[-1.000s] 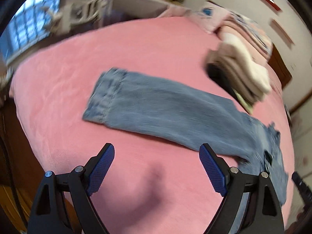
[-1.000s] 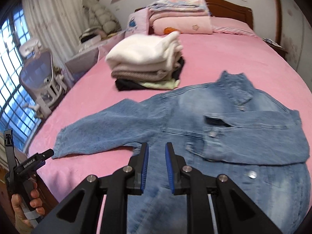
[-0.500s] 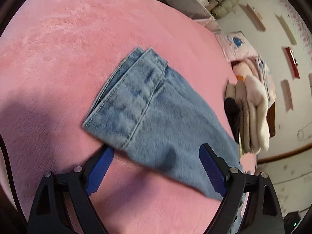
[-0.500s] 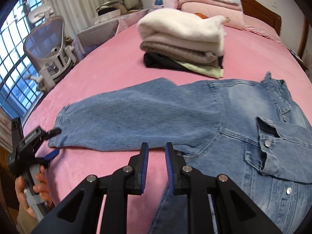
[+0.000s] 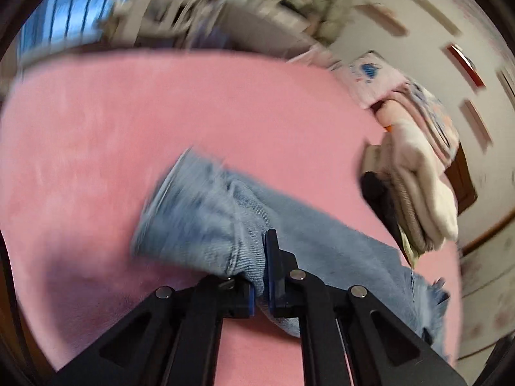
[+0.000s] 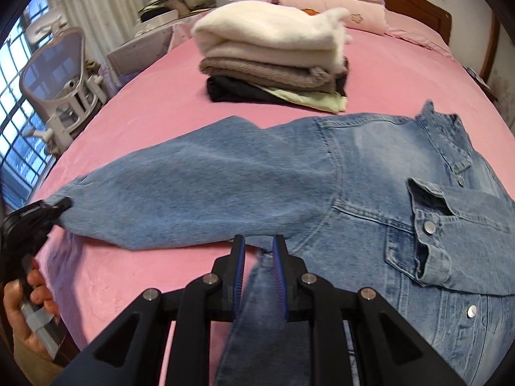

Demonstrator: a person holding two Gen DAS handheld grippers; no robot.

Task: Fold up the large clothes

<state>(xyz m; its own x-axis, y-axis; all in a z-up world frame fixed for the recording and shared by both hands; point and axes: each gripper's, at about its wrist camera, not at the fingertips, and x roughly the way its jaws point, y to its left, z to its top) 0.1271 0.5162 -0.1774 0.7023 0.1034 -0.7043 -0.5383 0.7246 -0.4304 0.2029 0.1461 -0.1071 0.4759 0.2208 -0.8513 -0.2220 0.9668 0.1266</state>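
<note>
Your bed [image 6: 402, 74] gives wide bare pink room toward its left edge and toward the headboard side past the jacket's collar; your near-left corner is bare too. The jacket [image 6: 370, 173] lies flat across the near half of the bed, body toward the right edge, one sleeve [image 6: 193, 193] stretched out toward the left edge, the other folded across the chest. The stack of folded clothes [image 6: 273, 51] sits mid-bed, just beyond the jacket and apart from it. A chair [image 6: 58, 74] stands off the left edge.

Half a second ago your left gripper [image 5: 262, 286] was spread wide over the cuff; it is now pinching the cuff [image 5: 199, 218], which bunches up off the bed. The left view is blurred with motion. Your right gripper [image 6: 260, 273] was nearly closed short of the cloth; its pads now straddle a strip of denim at the underarm, the fingers [image 6: 239, 267] a little apart, and you cannot tell whether they bite or merely bracket it.

Your left hand [image 6: 29, 308] grips its handle at the near-left corner, pointing inward along the sleeve. Your right gripper points from the near edge toward the headboard.
</note>
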